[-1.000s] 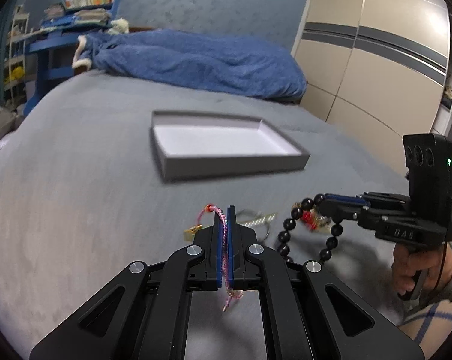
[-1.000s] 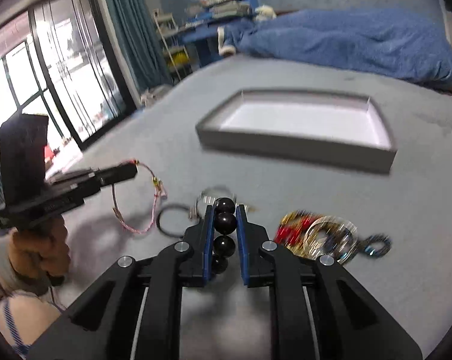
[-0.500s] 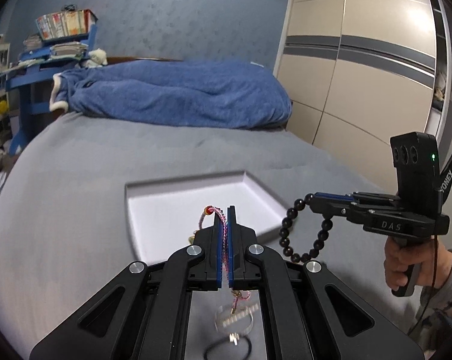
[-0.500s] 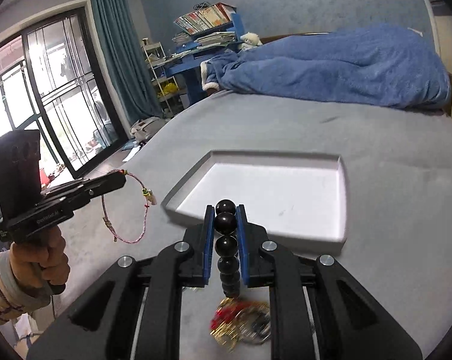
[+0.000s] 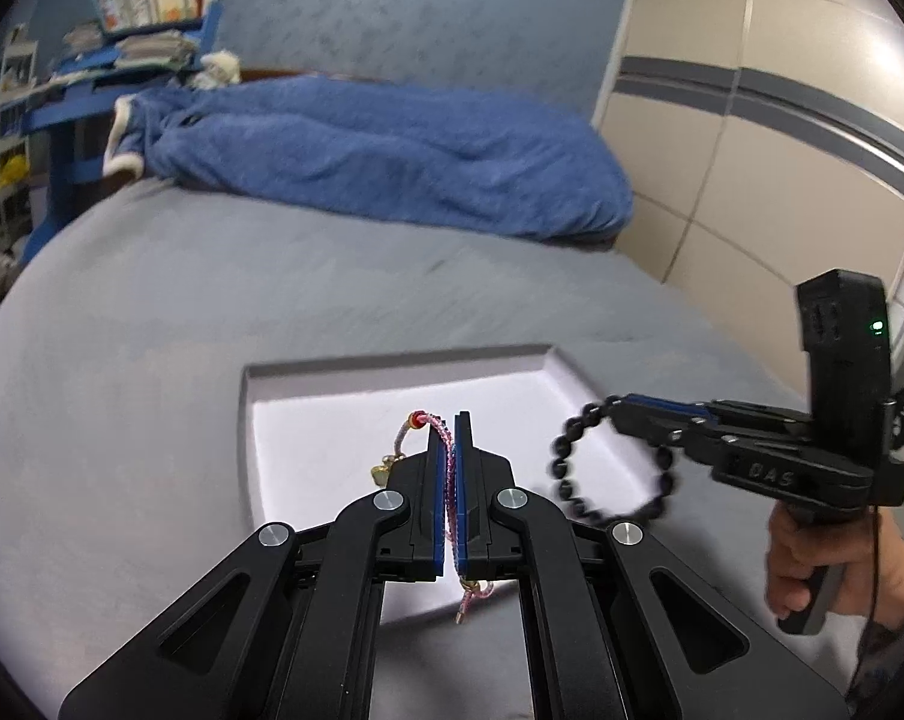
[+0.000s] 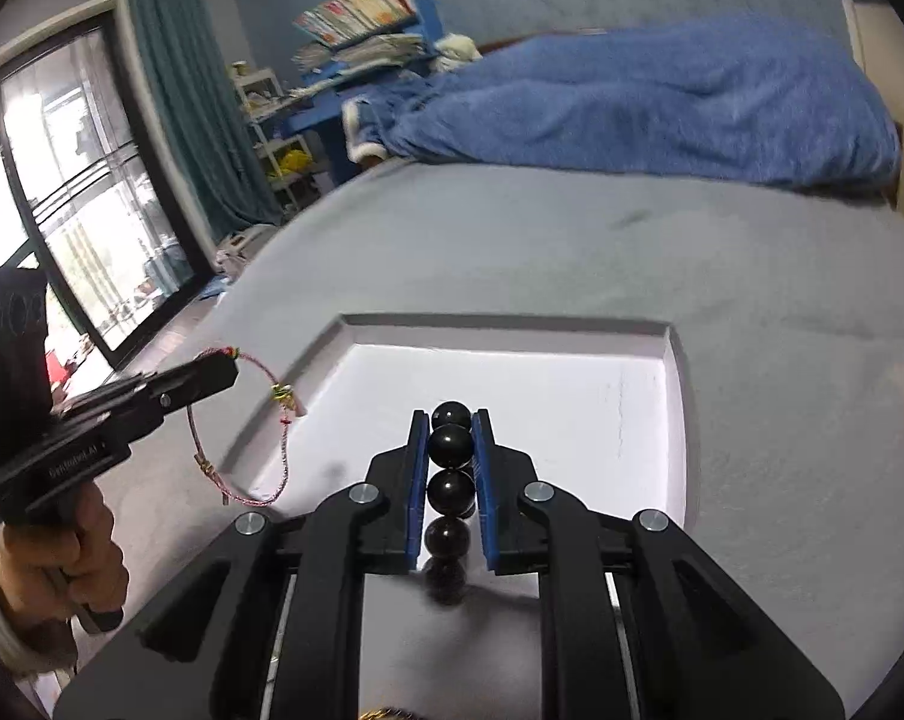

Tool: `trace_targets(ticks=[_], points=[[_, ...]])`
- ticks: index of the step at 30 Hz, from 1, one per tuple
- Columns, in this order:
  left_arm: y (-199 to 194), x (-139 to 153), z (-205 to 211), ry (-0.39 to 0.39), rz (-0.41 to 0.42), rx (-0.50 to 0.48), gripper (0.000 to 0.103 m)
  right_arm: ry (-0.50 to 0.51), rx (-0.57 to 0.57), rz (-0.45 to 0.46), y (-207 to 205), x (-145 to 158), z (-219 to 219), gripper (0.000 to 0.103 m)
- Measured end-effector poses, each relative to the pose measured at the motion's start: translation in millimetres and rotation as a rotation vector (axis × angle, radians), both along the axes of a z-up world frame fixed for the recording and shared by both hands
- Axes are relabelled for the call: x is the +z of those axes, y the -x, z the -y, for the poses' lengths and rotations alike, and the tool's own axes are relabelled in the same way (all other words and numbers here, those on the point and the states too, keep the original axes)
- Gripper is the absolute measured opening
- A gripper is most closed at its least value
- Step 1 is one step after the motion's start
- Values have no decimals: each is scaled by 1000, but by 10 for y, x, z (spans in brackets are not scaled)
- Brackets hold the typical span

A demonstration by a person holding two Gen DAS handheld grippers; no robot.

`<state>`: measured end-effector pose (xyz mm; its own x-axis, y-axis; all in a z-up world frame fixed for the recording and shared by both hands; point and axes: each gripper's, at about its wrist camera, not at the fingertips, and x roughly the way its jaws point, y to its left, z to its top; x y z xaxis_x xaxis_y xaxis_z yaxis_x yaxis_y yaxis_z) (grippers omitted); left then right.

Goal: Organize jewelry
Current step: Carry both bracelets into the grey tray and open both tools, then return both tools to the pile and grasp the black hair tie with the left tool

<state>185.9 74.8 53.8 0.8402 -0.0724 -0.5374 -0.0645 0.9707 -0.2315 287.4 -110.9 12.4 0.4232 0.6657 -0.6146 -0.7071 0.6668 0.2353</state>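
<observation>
A second ago both pairs of tongs were low over the grey bed cover, right where the jewelry lay in a little pile, and the shallow grey box with the white inside (image 5: pixel 392 414) was still far ahead. Now both hands have carried their catch forward, and the box sits right under the tips. The pile is gone from the left view; only a bit of gold peeks in at the very bottom of the right view.

The left tongs (image 5: pixel 450 438) are closed tight on the thin pink and red braided string bracelet (image 5: pixel 446 462). Its loop with the small red bead and gold charm sticks out over the white floor of the box, and its loose end hangs down under the tongs. In the right view the same bracelet (image 6: pixel 236 432) dangles as a wide ring just over the box's left wall.

The right tongs (image 6: pixel 452 426) are squeezed on the black round-bead bracelet (image 6: pixel 450 468), with beads lined up between the blue pads. From the left view its ring of beads (image 5: pixel 607 462) hangs in the air over the right side of the box, a bit blurry.

So the carrying part looks almost done. Both bracelets are above the box but not yet lying in it. I think letting them down and letting go comes next.
</observation>
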Motion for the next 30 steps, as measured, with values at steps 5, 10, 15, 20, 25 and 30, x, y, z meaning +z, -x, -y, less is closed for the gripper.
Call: trace_targets(ticks=[5, 10, 15, 20, 25, 30], points=[[-155, -303, -108, -1, -82, 42, 3, 102, -64, -18, -136, -284, 41, 14], [-255, -495, -135, -12, -165, 52, 3, 180, -76, -4, -138, -461, 99, 14], [-247, -548, -37, -91, -202, 35, 44, 206, -77, 4, -54, -496, 134, 19], [-79, -421, 97, -148, -149, 17, 80, 198, -74, 63, 136, -403, 236, 39], [140, -311, 218, -152, -112, 2, 83, 135, -104, 94, 340, -273, 437, 53], [501, -242, 318, -138, -65, 2, 88, 69, -122, 111, 661, -149, 702, 63]])
